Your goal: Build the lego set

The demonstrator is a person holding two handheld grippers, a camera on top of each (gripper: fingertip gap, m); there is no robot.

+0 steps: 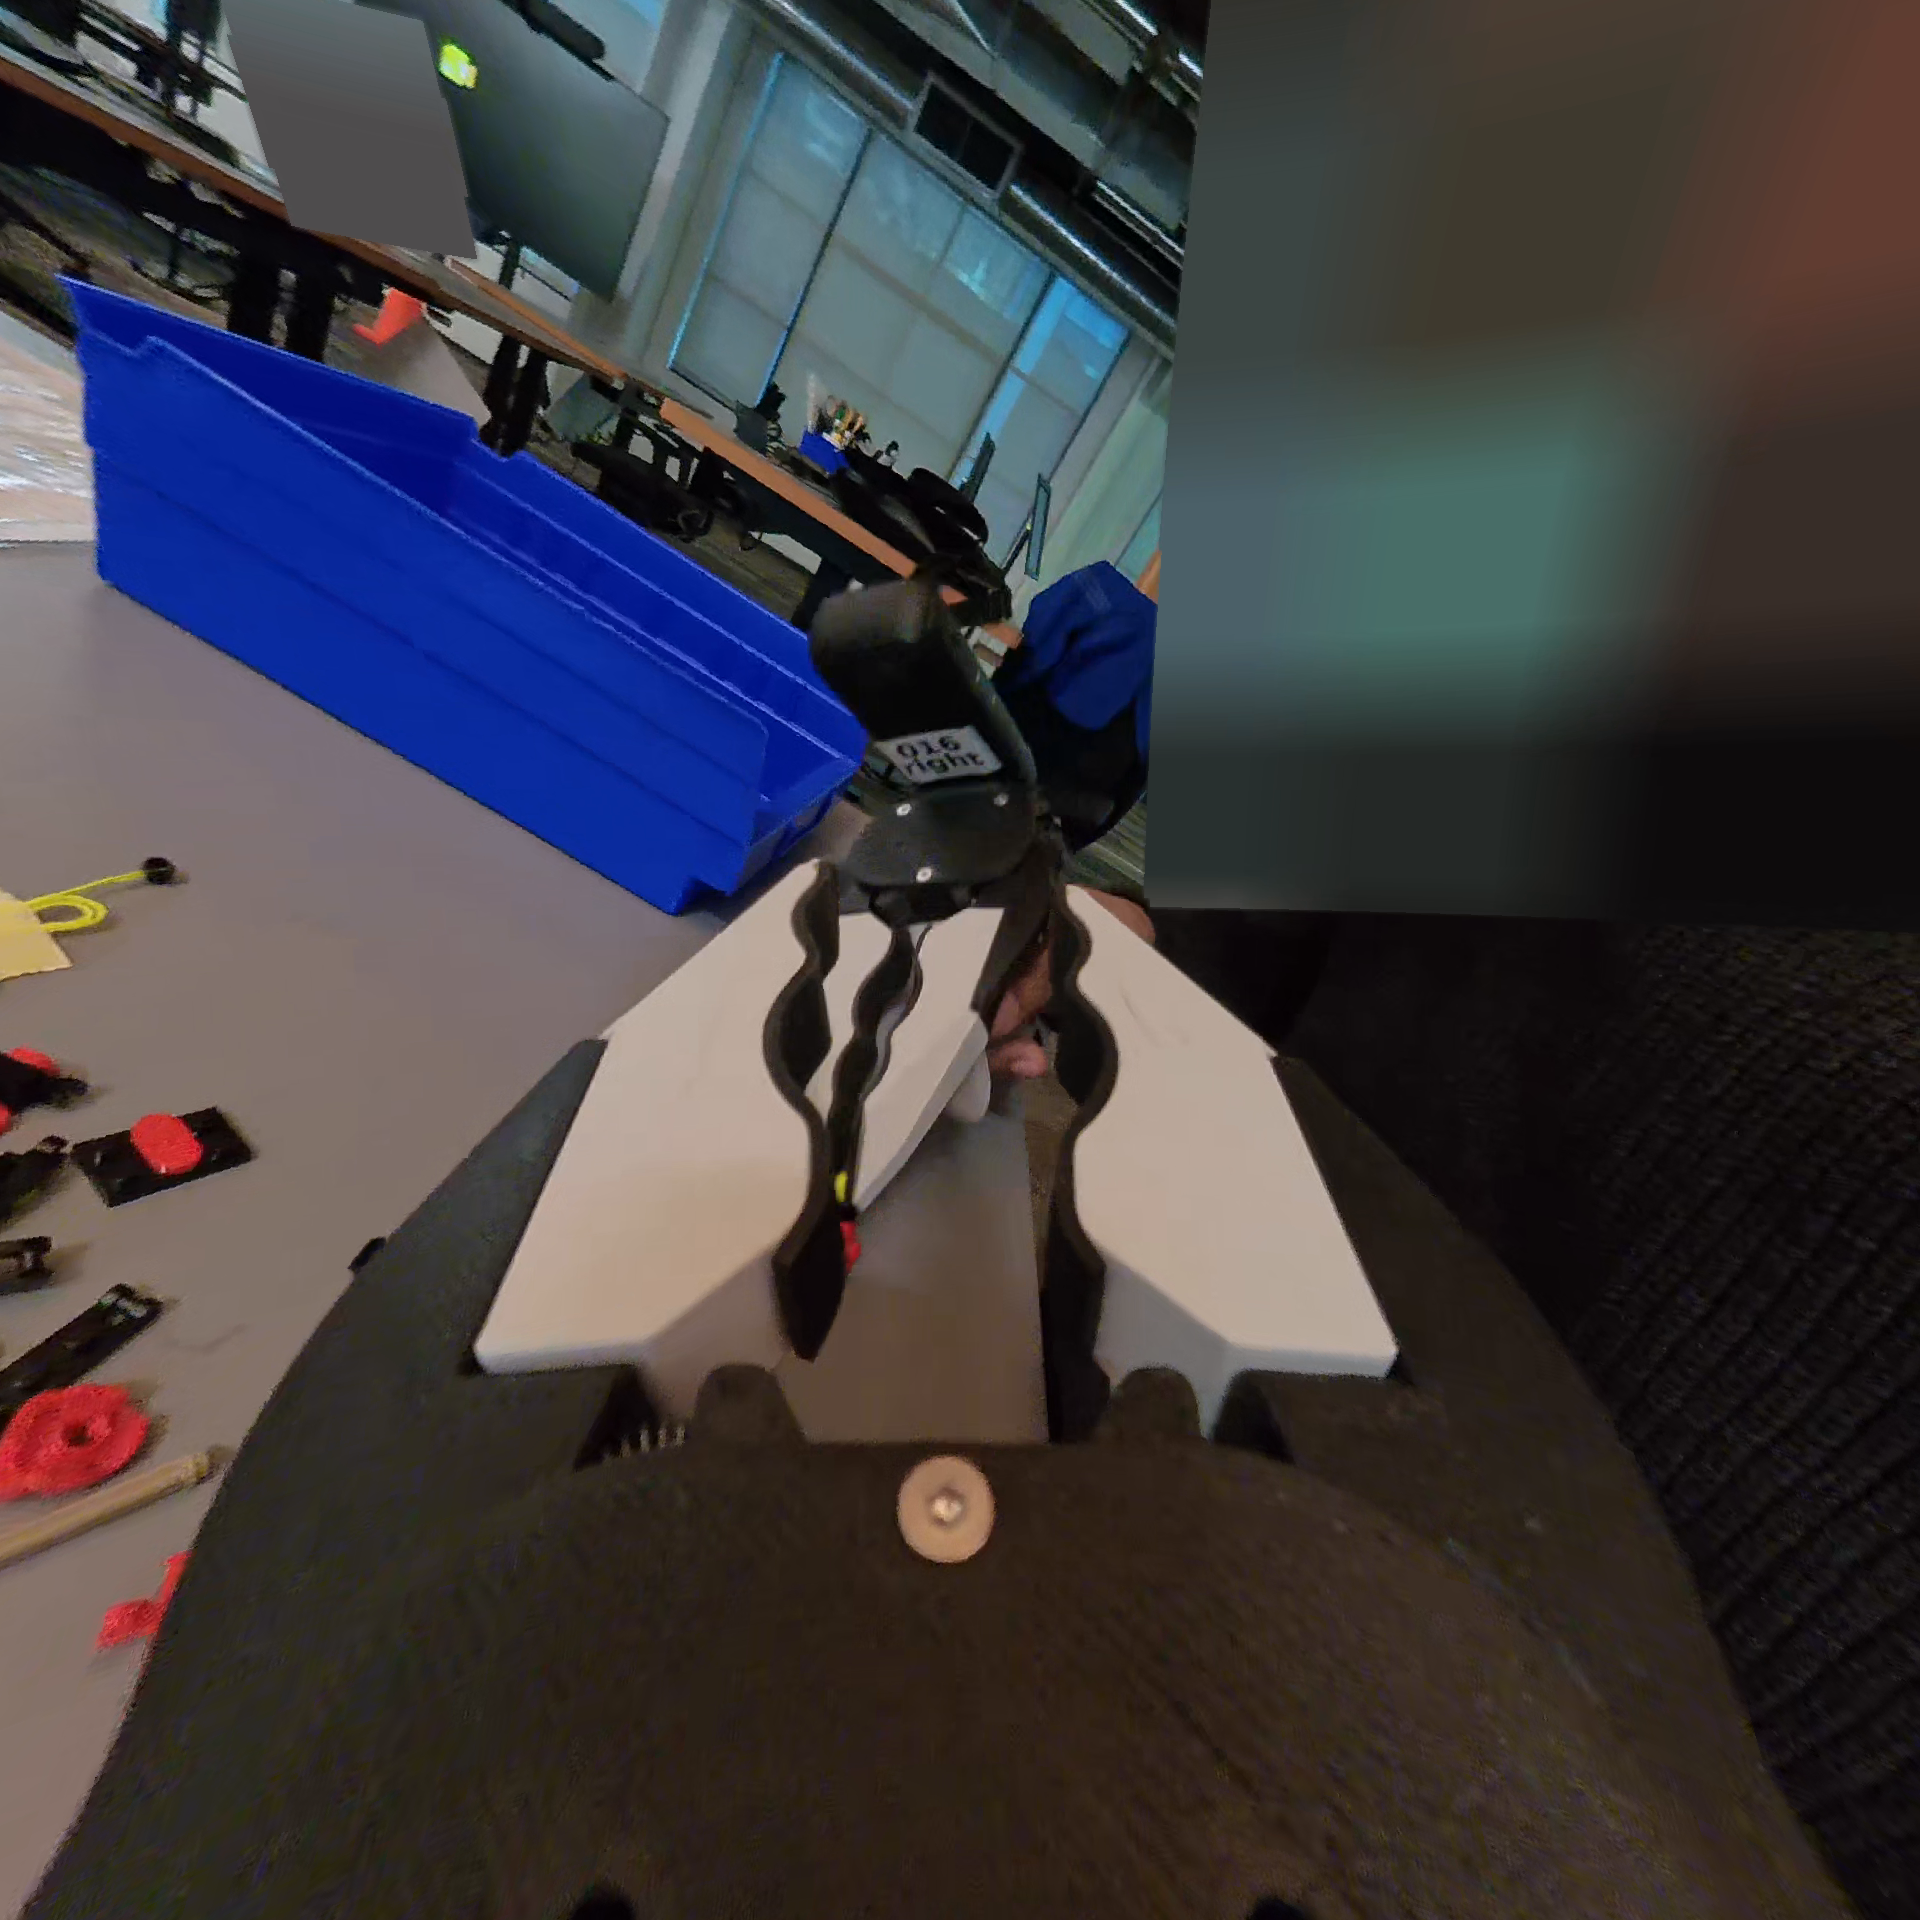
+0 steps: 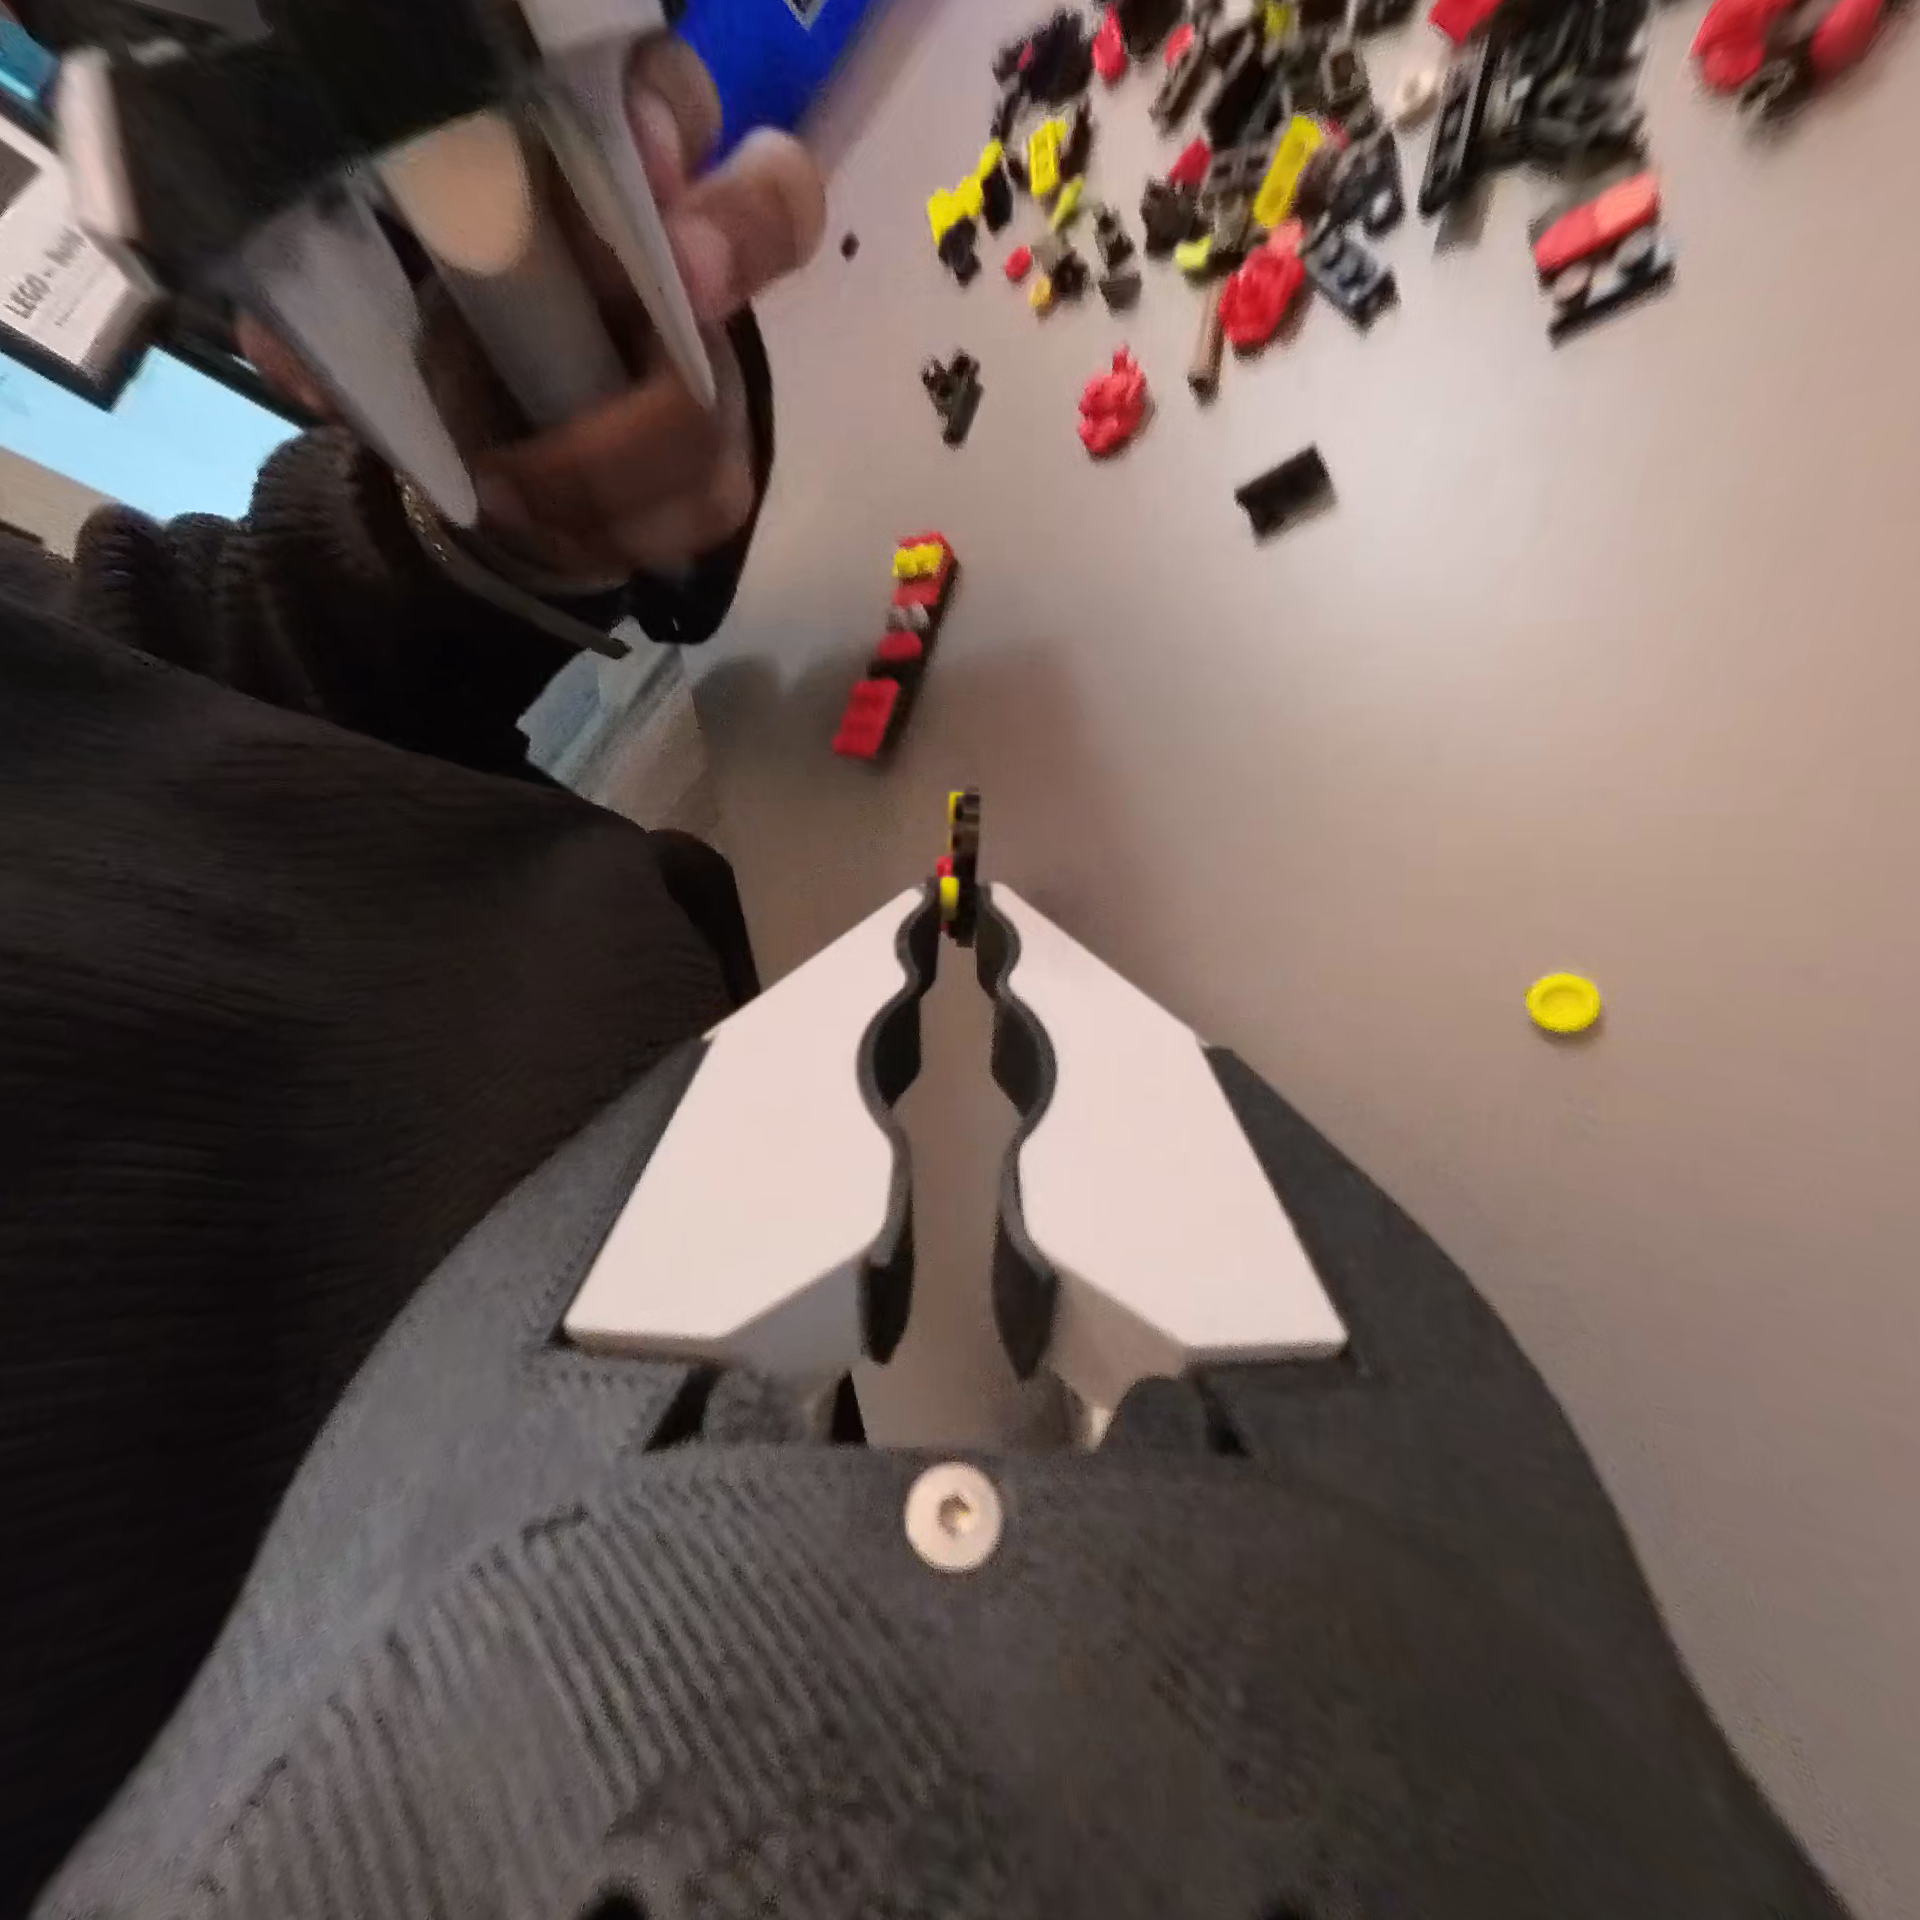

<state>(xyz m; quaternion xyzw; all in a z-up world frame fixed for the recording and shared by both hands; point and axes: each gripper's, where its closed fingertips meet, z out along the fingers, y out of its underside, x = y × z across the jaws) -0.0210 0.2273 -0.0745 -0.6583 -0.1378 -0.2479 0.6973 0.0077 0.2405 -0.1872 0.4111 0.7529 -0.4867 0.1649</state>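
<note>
Pinching a small black, yellow and red lego piece [image 2: 960, 868] at its fingertips, the right gripper [image 2: 958, 914] hovers above the grey table [image 2: 1351, 1143].
Left gripper [image 1: 935, 1049] stands apart, empty; a partly built strip [image 2: 896, 644] lies beyond the held piece.

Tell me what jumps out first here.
The right gripper is shut on a small black, yellow and red lego piece, held above the grey table. A scatter of red, black and yellow loose pieces lies at the table's far side, with a lone yellow disc nearer, to the right. A blue bin stands beyond the open left gripper.
</note>
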